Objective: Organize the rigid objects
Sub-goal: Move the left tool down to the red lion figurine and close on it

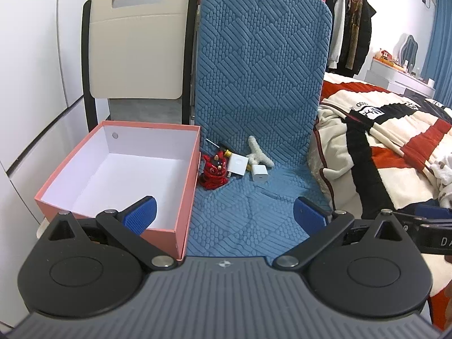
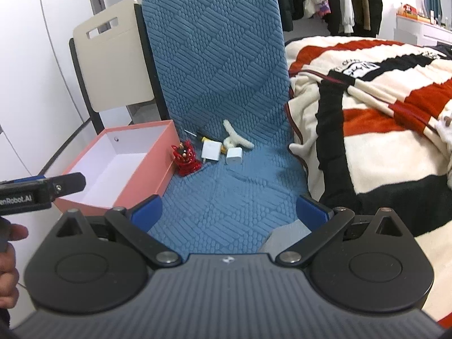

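On the blue quilted chair seat lies a small heap: a red lion figurine, a flat white charger, a white cube plug, a white plush toy and a dark pen-like tool. An open pink box with a white inside sits left of them. My left gripper and right gripper both hover open and empty near the seat's front. The left gripper's finger shows in the right wrist view.
A beige folding chair stands behind the box, against a white wardrobe. A bed with a red, black and cream blanket borders the seat on the right. A clothes rack stands behind. A hand shows at left.
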